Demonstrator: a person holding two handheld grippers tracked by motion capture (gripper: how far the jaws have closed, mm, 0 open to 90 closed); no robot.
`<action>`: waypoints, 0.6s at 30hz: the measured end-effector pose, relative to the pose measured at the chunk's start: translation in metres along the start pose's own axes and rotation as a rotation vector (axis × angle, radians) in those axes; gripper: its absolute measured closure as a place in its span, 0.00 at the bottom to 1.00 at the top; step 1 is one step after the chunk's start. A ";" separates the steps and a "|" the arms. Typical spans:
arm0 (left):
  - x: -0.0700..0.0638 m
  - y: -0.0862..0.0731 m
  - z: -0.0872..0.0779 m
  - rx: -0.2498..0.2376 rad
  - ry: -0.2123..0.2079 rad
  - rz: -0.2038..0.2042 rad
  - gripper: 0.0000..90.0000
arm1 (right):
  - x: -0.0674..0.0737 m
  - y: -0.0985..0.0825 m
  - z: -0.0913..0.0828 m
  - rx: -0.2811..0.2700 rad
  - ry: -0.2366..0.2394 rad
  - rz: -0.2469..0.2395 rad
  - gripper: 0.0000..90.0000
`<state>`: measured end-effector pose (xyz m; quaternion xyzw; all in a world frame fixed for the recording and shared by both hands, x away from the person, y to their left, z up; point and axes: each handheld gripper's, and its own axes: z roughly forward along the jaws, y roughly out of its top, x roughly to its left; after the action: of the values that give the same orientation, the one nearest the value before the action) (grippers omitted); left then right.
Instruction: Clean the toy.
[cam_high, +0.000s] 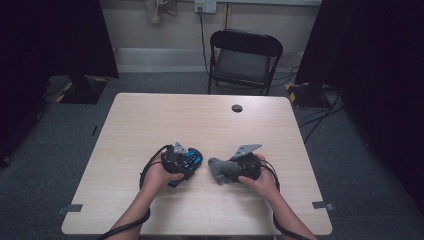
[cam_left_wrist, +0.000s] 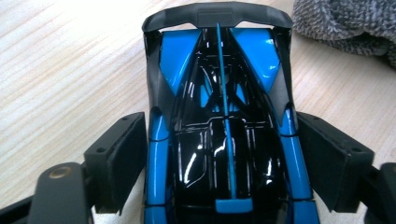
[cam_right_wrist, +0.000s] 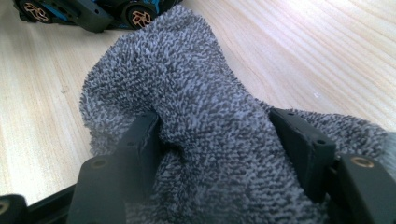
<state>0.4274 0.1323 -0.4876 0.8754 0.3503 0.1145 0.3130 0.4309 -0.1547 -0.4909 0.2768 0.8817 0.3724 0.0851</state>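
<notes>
A blue and black toy car (cam_left_wrist: 219, 84) lies between the jaws of my left gripper (cam_left_wrist: 222, 116). The pads (cam_left_wrist: 123, 154) flank its sides closely, and a thin gap shows at each side. In the high view the car (cam_high: 194, 160) rests on the table (cam_high: 150, 120) under the left gripper (cam_high: 181, 162). My right gripper (cam_right_wrist: 215, 116) is shut on a bunched grey terry cloth (cam_right_wrist: 187, 70), and its pads dent the fabric. The cloth (cam_high: 221, 171) sits just right of the car, beside the right gripper (cam_high: 239, 167). The car's wheels (cam_right_wrist: 140, 17) show beyond the cloth, and a corner of the cloth (cam_left_wrist: 345, 23) lies past the car's nose.
A black folding chair (cam_high: 245, 55) stands behind the table's far edge. A round cable hole (cam_high: 237, 108) sits in the far middle of the tabletop. Cables (cam_high: 320, 117) lie on the floor at the right.
</notes>
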 end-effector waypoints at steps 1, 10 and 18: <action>0.000 0.002 -0.001 0.017 0.010 0.000 0.27 | 0.000 0.000 0.000 0.000 0.000 0.000 0.41; -0.002 0.003 -0.003 0.041 0.010 -0.014 0.29 | 0.000 0.000 0.000 0.001 -0.001 0.000 0.41; -0.001 -0.004 -0.005 -0.019 -0.004 -0.020 0.29 | 0.000 0.002 0.000 0.010 -0.003 0.003 0.41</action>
<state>0.4226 0.1363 -0.4858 0.8690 0.3572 0.1128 0.3232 0.4314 -0.1535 -0.4898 0.2792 0.8830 0.3677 0.0843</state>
